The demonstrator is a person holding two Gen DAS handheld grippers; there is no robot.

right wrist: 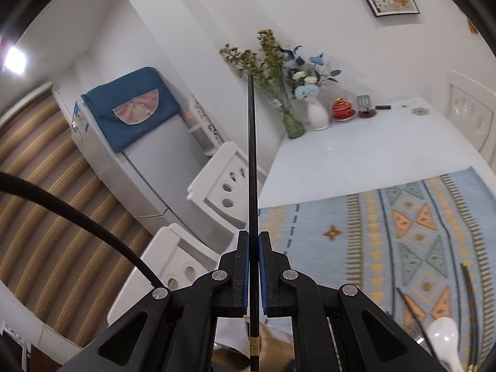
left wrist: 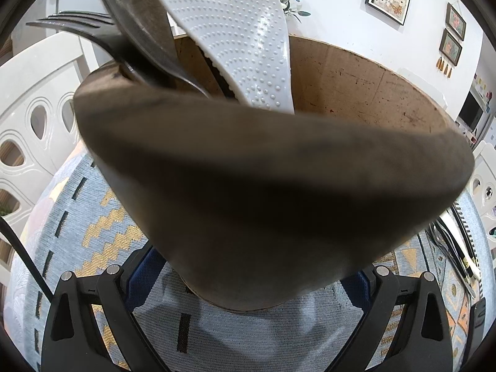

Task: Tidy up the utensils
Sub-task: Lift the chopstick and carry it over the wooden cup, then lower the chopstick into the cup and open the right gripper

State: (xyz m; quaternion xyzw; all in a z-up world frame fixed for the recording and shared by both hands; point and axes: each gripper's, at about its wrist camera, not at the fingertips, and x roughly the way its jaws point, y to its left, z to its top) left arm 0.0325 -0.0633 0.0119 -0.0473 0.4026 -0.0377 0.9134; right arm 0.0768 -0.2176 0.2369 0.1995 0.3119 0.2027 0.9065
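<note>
One wooden holder (left wrist: 356,93), one fork (left wrist: 71,26), one white paddle (left wrist: 235,31), one black chopstick (right wrist: 252,161), one white spoon (right wrist: 443,338), two vases (right wrist: 317,114).

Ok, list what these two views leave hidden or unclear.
- Left wrist view: the holder fills the frame and hides the left gripper's fingertips, so its grip is unreadable.
- Same view: the fork and white rice paddle handles are hidden inside the holder.
- Right wrist view: the chopstick runs off the bottom edge.
</note>
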